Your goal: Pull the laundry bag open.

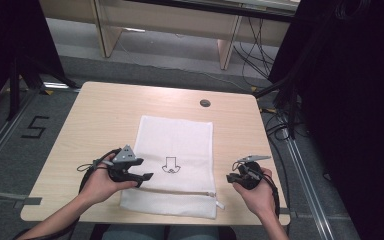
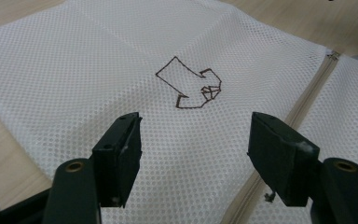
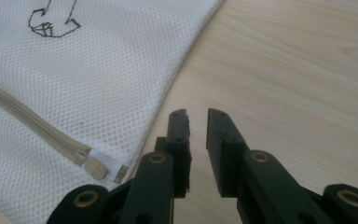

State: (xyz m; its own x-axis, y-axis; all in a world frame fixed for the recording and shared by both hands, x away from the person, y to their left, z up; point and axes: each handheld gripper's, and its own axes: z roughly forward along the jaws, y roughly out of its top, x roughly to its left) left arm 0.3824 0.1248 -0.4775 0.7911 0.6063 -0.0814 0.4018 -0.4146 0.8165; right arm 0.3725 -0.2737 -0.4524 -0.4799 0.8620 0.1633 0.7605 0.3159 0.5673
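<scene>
A white mesh zip bag (image 1: 180,145) lies flat in the middle of the table, with a small drawn logo (image 1: 170,166) and a beige zipper (image 1: 180,191) running across near its front end. My left gripper (image 1: 145,177) hovers over the bag's left edge. In the left gripper view it (image 2: 196,140) stands wide open above the mesh (image 2: 74,60), facing the logo (image 2: 191,86). My right gripper (image 1: 230,177) sits over bare wood just right of the bag. Its jaws (image 3: 197,121) are nearly together with nothing between them, close to the zipper's end tab (image 3: 105,167).
The wooden table (image 1: 105,115) has a round cable hole (image 1: 205,103) behind the bag. Black curtains and cables stand to the right, and a dark stand to the left. The zipper (image 3: 28,121) looks closed along its length.
</scene>
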